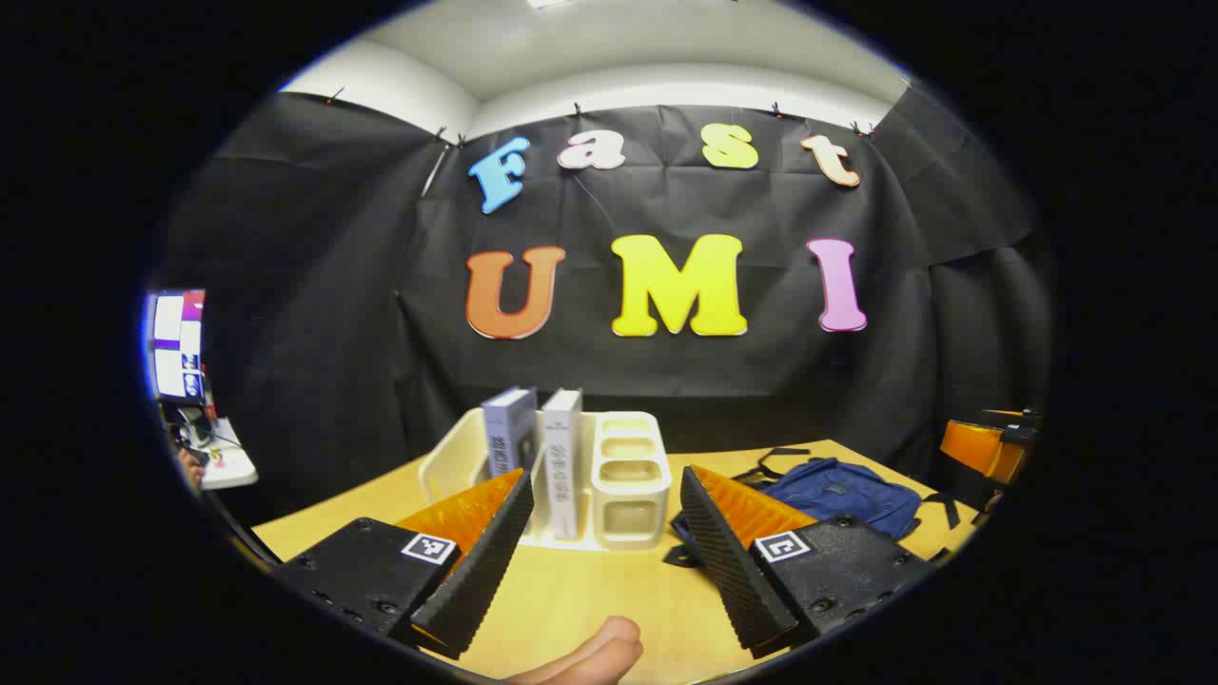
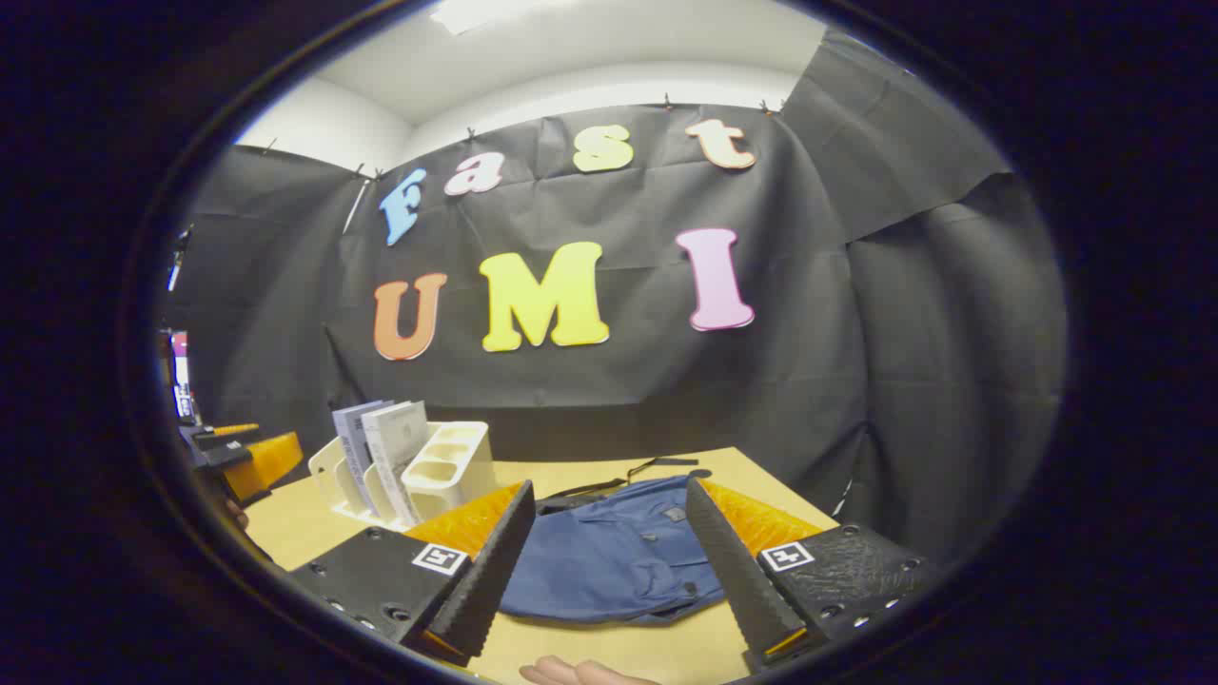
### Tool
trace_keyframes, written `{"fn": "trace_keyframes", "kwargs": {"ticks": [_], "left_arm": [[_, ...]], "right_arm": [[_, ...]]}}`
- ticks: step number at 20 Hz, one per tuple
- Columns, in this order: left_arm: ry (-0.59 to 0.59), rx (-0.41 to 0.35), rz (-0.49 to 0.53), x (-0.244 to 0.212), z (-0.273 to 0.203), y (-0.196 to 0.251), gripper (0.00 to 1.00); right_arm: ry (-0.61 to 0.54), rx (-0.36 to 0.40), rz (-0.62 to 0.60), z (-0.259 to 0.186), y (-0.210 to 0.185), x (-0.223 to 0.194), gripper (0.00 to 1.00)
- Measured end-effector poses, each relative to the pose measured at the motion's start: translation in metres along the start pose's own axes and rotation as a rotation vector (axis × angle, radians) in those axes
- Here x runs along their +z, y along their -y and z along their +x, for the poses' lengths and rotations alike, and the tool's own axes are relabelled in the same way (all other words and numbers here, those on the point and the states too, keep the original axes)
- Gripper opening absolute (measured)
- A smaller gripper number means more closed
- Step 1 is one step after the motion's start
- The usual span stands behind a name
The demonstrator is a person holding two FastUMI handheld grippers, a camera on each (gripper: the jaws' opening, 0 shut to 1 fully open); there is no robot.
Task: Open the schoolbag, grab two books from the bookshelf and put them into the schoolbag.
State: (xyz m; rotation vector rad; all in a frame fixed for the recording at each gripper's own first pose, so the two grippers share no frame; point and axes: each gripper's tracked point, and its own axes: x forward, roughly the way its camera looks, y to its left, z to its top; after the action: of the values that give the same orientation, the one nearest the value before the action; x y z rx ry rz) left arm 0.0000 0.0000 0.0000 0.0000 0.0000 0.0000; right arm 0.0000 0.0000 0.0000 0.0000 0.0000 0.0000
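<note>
Left gripper (image 1: pixel 602 533) held above the wooden table (image 1: pixel 590 595), fingers (image 1: pixel 485 561) spread wide, nothing between them. Straight ahead, just beyond the fingertips, a cream bookshelf (image 1: pixel 623 485) with two books (image 1: pixel 533 447) standing upright in its slots; the nearer book lined up with the gap, close to the left finger. Beyond the right finger and off to that side, a blue schoolbag (image 1: pixel 842 490) lying flat on the table, straps trailing toward the wall. At the far right edge, the other gripper's body partly visible. A fingertip of the holding hand (image 1: pixel 595 656) poking in at the bottom, between the fingers.

Right gripper (image 2: pixel 609 552) likewise wide open, gripping nothing. Schoolbag (image 2: pixel 609 561) lying flat directly ahead, framed in the gap between the two fingers (image 2: pixel 728 561), its near edge below the fingertips, not touched by either. Closed or open zipper: cannot tell. Bookshelf (image 2: pixel 447 466) with the books (image 2: pixel 381 447) off past the left finger, farther back on the table (image 2: pixel 666 652). Left gripper (image 2: pixel 252 457) hovering at the far left edge, near the bookshelf.
</note>
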Motion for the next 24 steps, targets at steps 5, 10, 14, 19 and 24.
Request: {"fn": "trace_keyframes", "kwargs": {"ticks": [5,10,14,19,24], "left_arm": [[-0.042,-0.034,-0.009,-0.007,-0.012,-0.021,0.98],[-0.065,-0.09,-0.046,-0.011,-0.012,-0.015,0.98],[-0.056,-0.1,-0.029,-0.01,-0.015,-0.017,0.98],[-0.055,-0.098,-0.023,-0.013,-0.014,-0.016,0.98],[-0.075,-0.091,-0.017,-0.016,-0.013,-0.017,0.98]], "right_arm": [[0.014,0.047,-0.058,-0.024,-0.047,0.006,0.96],[0.036,0.049,-0.095,-0.041,-0.064,0.012,0.95],[0.022,0.028,-0.104,-0.039,-0.066,0.009,0.94],[-0.011,0.037,-0.097,-0.034,-0.067,0.003,0.96],[-0.025,0.045,-0.111,-0.032,-0.071,-0.001,0.98]]}}
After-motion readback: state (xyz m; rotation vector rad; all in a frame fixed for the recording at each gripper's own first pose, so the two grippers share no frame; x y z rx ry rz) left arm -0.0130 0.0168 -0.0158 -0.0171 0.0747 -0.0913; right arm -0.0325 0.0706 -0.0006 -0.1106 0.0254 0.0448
